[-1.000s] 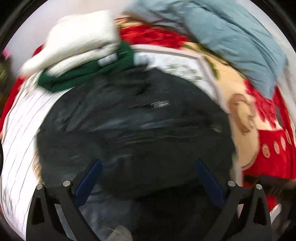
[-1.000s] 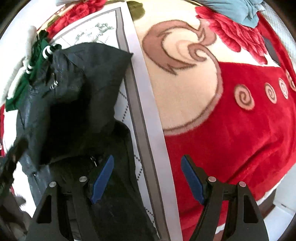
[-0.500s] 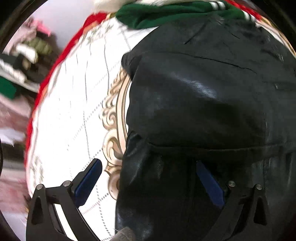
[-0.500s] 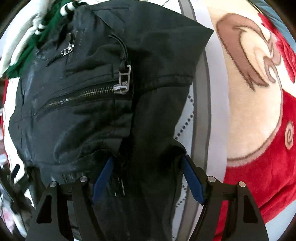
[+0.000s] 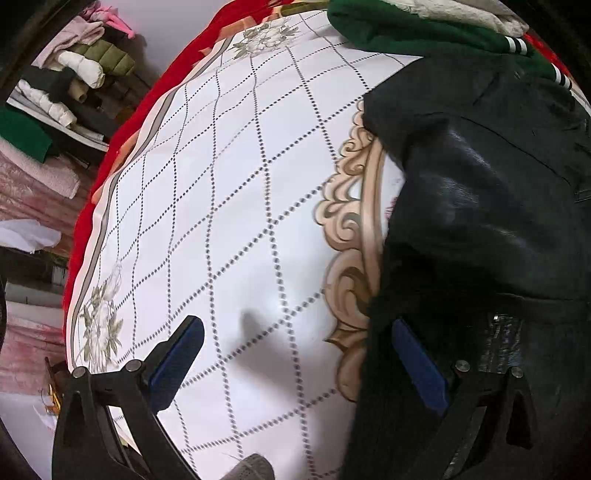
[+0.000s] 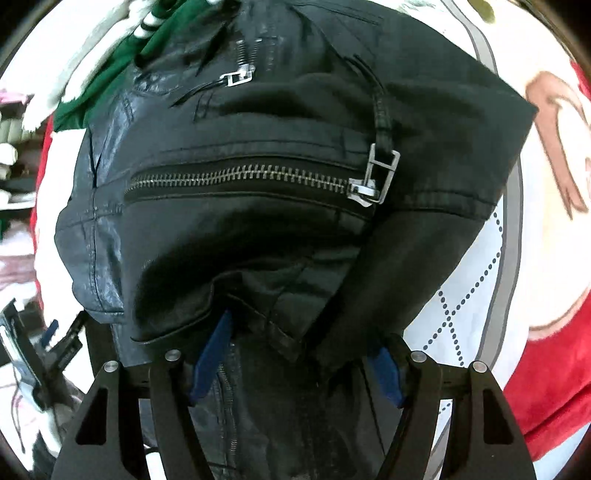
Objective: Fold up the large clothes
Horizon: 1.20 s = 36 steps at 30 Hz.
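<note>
the black jacket (image 6: pixel 258 206) fills most of the right wrist view, lying bunched on the white diamond-print sheet (image 5: pixel 229 221), its silver zipper (image 6: pixel 240 177) running across the middle of the frame. in the left wrist view the jacket takes the right side, with a green garment (image 5: pixel 406 33) at the top edge.

the right tool (image 6: pixel 295 358) is spread wide, and jacket folds droop between its blue fingers (image 6: pixel 210 358) at the bottom centre. whether it grips anything yet i cannot tell; nothing looks pinched. the left tool (image 5: pixel 295 358) is also wide and holds nothing, one finger over bare sheet, the other at the jacket's edge.

to do this step well, i judge each tool should close on a single clean hem, not a wad of layers, and lift evenly so the stiff, leathery cloth folds flat.

the sleeves and the collar are hard to pick out. the jacket's lower part is cut off by the frame. the right tool's right finger is half buried under cloth.
</note>
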Tool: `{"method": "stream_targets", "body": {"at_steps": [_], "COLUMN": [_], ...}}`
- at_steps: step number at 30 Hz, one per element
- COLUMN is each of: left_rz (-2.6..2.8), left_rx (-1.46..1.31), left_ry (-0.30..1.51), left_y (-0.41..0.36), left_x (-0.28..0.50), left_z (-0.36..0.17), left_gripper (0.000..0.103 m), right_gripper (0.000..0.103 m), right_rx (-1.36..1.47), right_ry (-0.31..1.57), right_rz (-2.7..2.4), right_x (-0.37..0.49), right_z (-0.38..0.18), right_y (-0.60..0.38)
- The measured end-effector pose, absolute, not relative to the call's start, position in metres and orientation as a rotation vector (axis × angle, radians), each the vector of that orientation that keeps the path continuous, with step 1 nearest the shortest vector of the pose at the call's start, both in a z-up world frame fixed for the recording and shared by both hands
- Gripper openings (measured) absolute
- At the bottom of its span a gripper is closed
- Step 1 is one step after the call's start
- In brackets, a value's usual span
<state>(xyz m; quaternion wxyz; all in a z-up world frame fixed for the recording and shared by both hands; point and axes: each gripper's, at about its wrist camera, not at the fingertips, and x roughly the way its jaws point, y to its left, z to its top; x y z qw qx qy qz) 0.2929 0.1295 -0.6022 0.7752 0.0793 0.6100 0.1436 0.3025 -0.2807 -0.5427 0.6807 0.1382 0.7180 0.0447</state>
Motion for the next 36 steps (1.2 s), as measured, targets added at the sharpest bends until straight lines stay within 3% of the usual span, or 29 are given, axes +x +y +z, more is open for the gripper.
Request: {"method": "stream_targets", "body": {"at_steps": [8, 14, 15, 17, 19, 20, 22, 24, 28, 36], "left_rz": [0.291, 0.233, 0.216, 0.158, 0.08, 0.045, 0.044, 0.053, 0.066, 0.162], "left_rx": [0.207, 0.032, 0.03, 0.026, 0.007, 0.013, 0.056, 0.045, 0.058, 0.081], "left_ry": [1.324, 1.334, 1.329, 1.317, 1.301, 1.3, 1.287, 1.266, 1.214, 1.244], "left_y": [0.124, 0.136, 0.136, 0.133, 0.126, 0.12, 0.109, 0.113, 0.121, 0.169], "left_x": [0.318, 0.321, 0.321, 0.32, 0.319, 0.32, 0.319, 0.315, 0.308, 0.295], "left_z": [-0.618, -0.624, -0.624, -0.626, -0.624, -0.622, -0.617, -0.613, -0.597, -0.593], "left_gripper": [0.103, 0.102, 0.098, 0.076, 0.025, 0.012, 0.006, 0.005, 0.004, 0.002], "right_gripper": [0.074, 0.074, 0.074, 0.072, 0.056, 0.054, 0.03, 0.019, 0.013, 0.011], "right_rx": [0.069, 0.197, 0.183, 0.15, 0.173, 0.161, 0.136, 0.119, 0.182, 0.219], "right_ry": [1.612, 1.576, 1.566, 1.56, 1.561, 1.555, 1.542, 1.525, 1.495, 1.487], "right_rz": [-0.258, -0.14, -0.129, -0.117, -0.085, -0.081, -0.068, -0.06, -0.055, 0.03], "right_x": [0.259, 0.257, 0.266, 0.267, 0.269, 0.269, 0.269, 0.268, 0.254, 0.237], "right_z": [-0.539, -0.533, -0.535, -0.539, -0.545, -0.543, -0.54, -0.534, -0.506, -0.491], "right_y": [-0.333, -0.333, -0.324, -0.319, -0.31, -0.301, -0.287, -0.274, -0.274, -0.248]}}
